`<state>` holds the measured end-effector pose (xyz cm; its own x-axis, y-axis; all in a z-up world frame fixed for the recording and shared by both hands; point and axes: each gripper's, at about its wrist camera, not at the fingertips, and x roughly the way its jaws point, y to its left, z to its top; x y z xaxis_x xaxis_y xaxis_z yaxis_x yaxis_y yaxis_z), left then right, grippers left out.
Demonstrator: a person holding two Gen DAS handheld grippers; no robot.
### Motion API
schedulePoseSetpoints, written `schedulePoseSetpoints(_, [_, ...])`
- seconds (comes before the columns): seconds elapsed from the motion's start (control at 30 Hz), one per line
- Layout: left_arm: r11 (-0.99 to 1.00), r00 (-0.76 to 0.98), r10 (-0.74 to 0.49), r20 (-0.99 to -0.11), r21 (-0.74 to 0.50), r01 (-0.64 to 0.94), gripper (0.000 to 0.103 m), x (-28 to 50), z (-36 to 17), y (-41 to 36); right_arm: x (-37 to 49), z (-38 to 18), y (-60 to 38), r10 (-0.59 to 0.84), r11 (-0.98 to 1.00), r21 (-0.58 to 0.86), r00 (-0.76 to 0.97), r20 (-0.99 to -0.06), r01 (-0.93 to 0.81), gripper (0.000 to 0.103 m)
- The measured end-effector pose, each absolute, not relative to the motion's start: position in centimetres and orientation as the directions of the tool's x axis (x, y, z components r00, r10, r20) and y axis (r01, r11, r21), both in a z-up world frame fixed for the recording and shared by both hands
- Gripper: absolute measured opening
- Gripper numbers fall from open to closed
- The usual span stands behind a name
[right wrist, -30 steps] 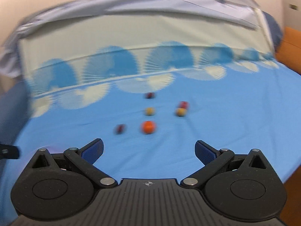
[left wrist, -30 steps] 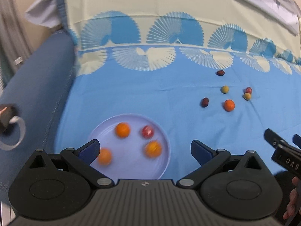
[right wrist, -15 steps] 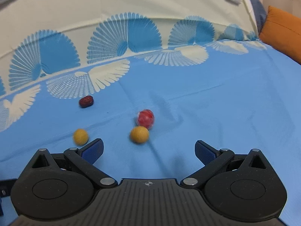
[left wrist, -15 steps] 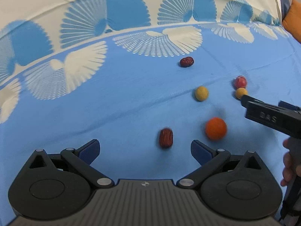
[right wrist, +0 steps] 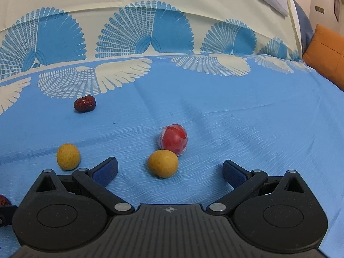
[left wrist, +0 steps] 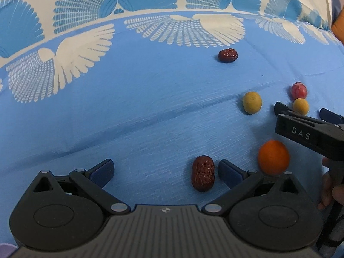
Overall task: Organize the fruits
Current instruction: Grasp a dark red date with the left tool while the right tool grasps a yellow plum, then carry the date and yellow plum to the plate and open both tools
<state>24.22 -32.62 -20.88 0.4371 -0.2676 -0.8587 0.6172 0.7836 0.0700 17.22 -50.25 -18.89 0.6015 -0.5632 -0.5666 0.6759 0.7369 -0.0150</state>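
We see both tongs spread wide and empty, low over a bed sheet point(left wrist: 150, 107) of finely ribbed blue cloth printed with cream and blue fan shapes. Between the blue-padded fingers of the left tongs point(left wrist: 165, 169), close to the right-hand pad, lies a wrinkled, oblong dark-red date point(left wrist: 203, 176) on the sheet. Just past that pad sits a smooth round orange point(left wrist: 273, 157). Farther out rests a matte yellow ball-shaped fruit point(left wrist: 252, 102), and beyond it a second shrivelled date point(left wrist: 228, 55).

The right tongs point(right wrist: 169, 169) show from the side in the left view as a black bar lettered "DAS", gripped by a hand point(left wrist: 329, 191) at the frame edge. In their own view a rough-skinned yellow fruit point(right wrist: 163, 163) lies in the gap between the fingers, touching neither, with a glossy red ball in clear crinkled wrap point(right wrist: 174, 138) just behind it. An orange cushion point(right wrist: 326, 53) sits at the far right.
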Motion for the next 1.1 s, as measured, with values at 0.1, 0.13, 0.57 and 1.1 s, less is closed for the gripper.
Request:
schedulePoseSetpoints(0.1, [0.73,0.401,-0.329,-0.855,0.04,0.682,0.048,23.1,-19.4,-33.1,17.0,-18.1,-49.4,-0.573,0.748,-0.057,0.599,-0.559,0.662,0.03])
schedulePoseSetpoints(0.13, [0.712,0.39,-0.339,-0.856,0.038,0.701,0.023,22.8,-19.0,-33.3,16.8,-18.1,-49.3,-0.562,0.749,-0.042,0.6,-0.569,0.661,0.03])
schedulePoseSetpoints(0.57, [0.73,0.455,-0.375,-0.808,0.046,0.682,0.022,14.3,-8.2,-25.1,3.5,-9.6,-47.4,-0.586,0.666,0.156,0.641,-0.496,0.729,0.03])
schedulePoseSetpoints(1.1, [0.898,0.553,-0.215,-0.805,0.06,0.437,0.022,0.4,0.3,-5.4,-7.4,-2.0,-25.2,-0.106,0.977,0.11,0.857,-0.504,0.185,0.03])
